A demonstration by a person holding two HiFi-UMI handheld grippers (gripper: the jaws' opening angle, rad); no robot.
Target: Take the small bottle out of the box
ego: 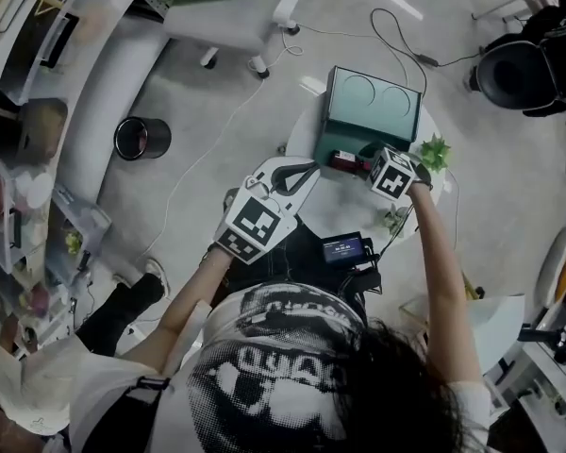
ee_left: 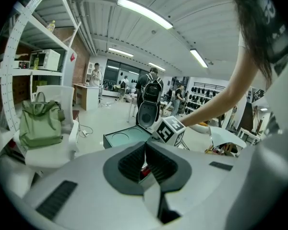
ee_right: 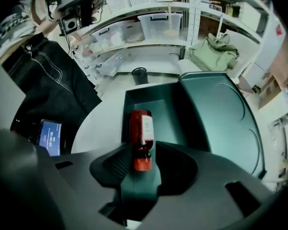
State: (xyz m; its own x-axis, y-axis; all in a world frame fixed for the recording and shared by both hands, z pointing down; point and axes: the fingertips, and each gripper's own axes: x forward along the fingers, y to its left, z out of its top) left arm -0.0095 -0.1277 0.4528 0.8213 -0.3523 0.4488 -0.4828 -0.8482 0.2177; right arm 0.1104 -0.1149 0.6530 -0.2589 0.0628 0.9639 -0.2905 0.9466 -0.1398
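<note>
Grasp step. Right gripper [ee_right: 145, 153]: jaws apart, straddling the red cap of the small bottle [ee_right: 141, 128], which lies in the open box [ee_right: 168, 123]. Pads probably not pressing yet. Next: close, lift clear. Left gripper [ee_left: 146, 159] closed, empty.

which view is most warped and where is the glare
Left gripper view: strong fisheye bend, black corners, ceiling lights glaring. Right gripper view: same bend, dimmer, small bottle sharp, rim dark. Head view: least warped, flat even light, no hard shadows.
</note>
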